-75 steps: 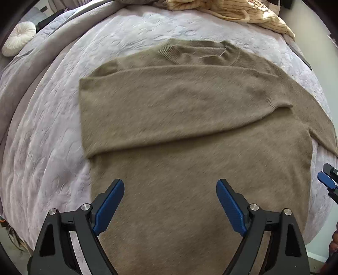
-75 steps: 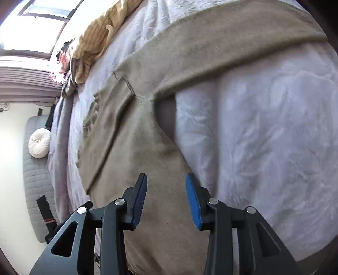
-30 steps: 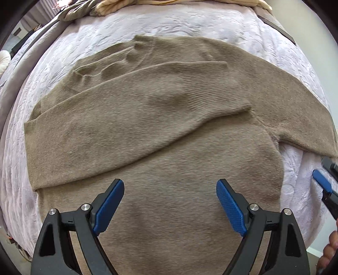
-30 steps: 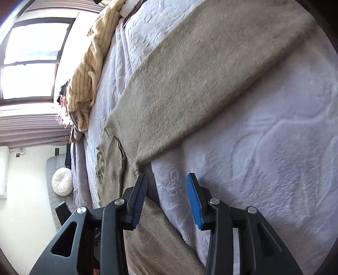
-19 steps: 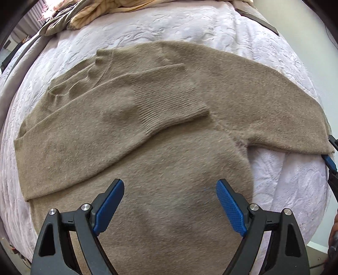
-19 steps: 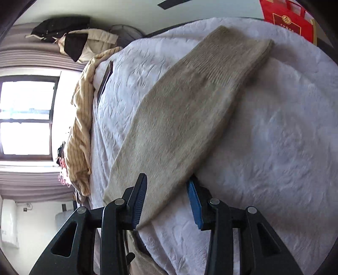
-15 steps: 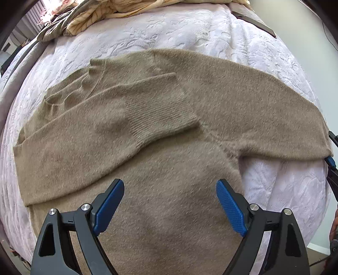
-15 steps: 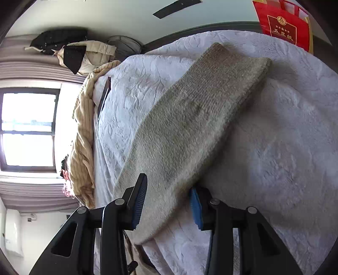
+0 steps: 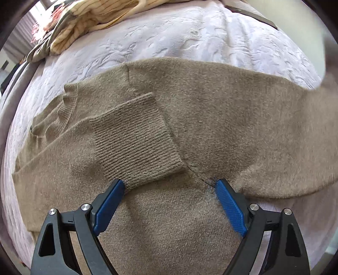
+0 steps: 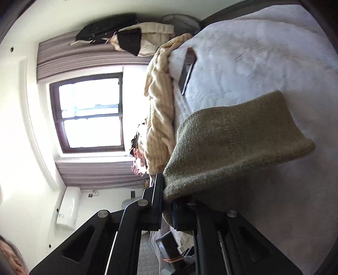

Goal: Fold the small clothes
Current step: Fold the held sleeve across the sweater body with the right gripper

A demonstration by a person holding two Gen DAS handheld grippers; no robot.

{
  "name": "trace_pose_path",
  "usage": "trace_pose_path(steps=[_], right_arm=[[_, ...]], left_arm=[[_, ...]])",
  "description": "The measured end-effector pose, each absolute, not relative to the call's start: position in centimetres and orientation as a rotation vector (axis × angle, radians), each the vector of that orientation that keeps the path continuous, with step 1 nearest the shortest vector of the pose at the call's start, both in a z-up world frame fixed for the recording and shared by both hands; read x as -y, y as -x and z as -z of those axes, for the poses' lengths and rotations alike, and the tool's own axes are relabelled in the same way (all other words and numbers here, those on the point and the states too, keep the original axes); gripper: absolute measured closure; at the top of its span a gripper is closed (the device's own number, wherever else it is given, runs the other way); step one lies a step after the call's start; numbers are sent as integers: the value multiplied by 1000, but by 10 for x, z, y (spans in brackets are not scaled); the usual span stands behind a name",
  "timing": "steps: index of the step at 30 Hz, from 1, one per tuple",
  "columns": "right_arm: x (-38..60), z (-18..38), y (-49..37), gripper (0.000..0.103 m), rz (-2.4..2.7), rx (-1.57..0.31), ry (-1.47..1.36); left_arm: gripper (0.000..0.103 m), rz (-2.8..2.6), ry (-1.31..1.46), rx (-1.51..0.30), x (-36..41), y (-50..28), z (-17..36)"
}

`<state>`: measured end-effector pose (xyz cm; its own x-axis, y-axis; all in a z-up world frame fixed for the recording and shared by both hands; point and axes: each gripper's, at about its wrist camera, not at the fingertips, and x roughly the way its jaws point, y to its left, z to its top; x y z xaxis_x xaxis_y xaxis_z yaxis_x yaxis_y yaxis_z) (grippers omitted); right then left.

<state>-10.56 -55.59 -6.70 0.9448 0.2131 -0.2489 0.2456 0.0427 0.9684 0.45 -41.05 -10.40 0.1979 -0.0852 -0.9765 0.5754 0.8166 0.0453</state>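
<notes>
Bed [image 9: 211,42], embossed lilac cover: brown sweater [image 9: 211,127] spread flat; striped cream garment [image 9: 88,19] at far edge.

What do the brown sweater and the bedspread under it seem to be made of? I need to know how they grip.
Sweater: a soft, fuzzy knit, likely wool or a wool-like blend; the ribbed cuff shows clear knit rows and the surface looks matte and hairy. Bedspread: pale lilac plush or velvety fabric with an embossed, leafy pattern and a slight sheen; the fibre cannot be told.

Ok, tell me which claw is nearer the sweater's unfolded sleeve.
Right. The right claw is clamped on that sleeve. The left claw hovers open over the sweater body near the armpit, beside the already folded sleeve's cuff.
</notes>
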Motion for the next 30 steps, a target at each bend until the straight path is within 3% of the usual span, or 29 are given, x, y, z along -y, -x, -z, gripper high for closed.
trace_pose_path(steps=[10,16,20,23,24,26,27,30], right_arm=[[403,21,-66,96,-291,-703,-1134],[257,84,-144,92,-356,-1065,-883],[219,140,-159,89,-238,-1268,-814],[231,140,-144,73,-175,-1203,-949],[240,139,-140,62,-144,-1156,-1008],[258,134,-140,59,-93,-1090,-1107],[265,137,-144,60,-73,-1072,-1153],[264,142,-170,97,-57,-1095,-1172]], left_arm=[[14,331,-245,-1229,259,-34,50],[14,109,-155,-1291,140,-50,66],[14,62,-74,-1333,89,-40,69],[14,84,-36,-1331,72,-30,67],[14,95,-23,-1331,61,-23,70],[14,116,1,-1336,36,-28,75],[14,127,16,-1336,27,-27,71],[14,162,72,-1323,12,-23,64]])
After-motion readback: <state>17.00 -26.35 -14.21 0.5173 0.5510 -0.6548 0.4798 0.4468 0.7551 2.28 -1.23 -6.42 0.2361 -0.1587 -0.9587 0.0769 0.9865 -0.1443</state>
